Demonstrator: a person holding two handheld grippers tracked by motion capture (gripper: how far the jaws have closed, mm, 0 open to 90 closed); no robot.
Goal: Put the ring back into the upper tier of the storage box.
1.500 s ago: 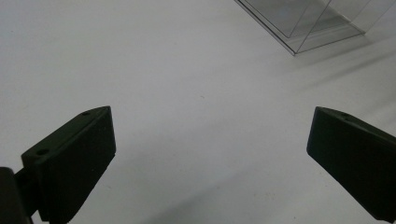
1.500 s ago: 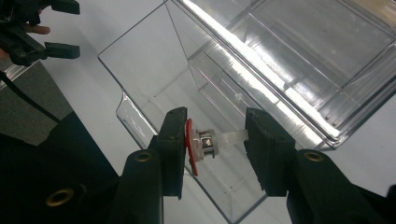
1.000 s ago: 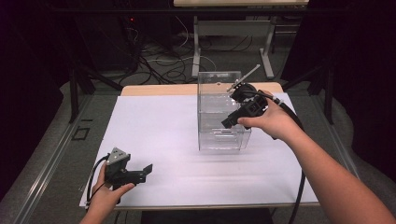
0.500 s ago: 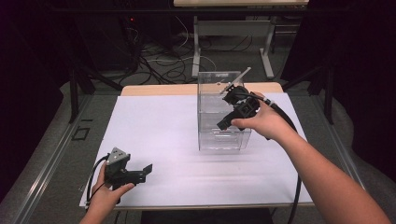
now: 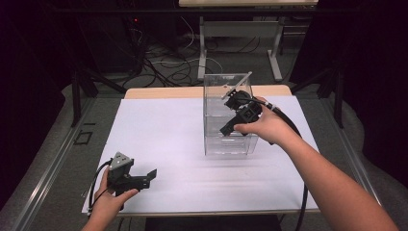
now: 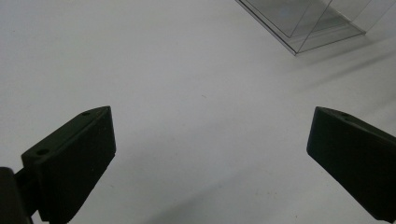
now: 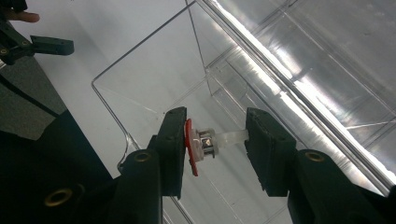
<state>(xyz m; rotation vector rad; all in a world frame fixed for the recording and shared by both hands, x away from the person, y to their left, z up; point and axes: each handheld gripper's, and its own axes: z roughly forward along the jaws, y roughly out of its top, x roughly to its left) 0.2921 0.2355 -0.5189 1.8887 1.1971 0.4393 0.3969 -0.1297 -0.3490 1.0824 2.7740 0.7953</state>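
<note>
Right gripper view: right gripper (image 7: 212, 142) clamps a small red-capped part (image 7: 201, 146), long axis spanning the jaws, above the clear box (image 5: 228, 115) at far right. Left gripper (image 5: 144, 177) rests near left, jaws wide and empty.

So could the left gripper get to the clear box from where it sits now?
Probably yes. The left gripper rests open at the near left of the white sheet, and bare sheet lies between it and the clear box; the right gripper is already at the box.

Open white surface (image 5: 192, 139) across the left and front, broken by a clear box (image 5: 226, 130) toward the right rear corner, its open top taken up by the right gripper (image 5: 230, 126).
</note>
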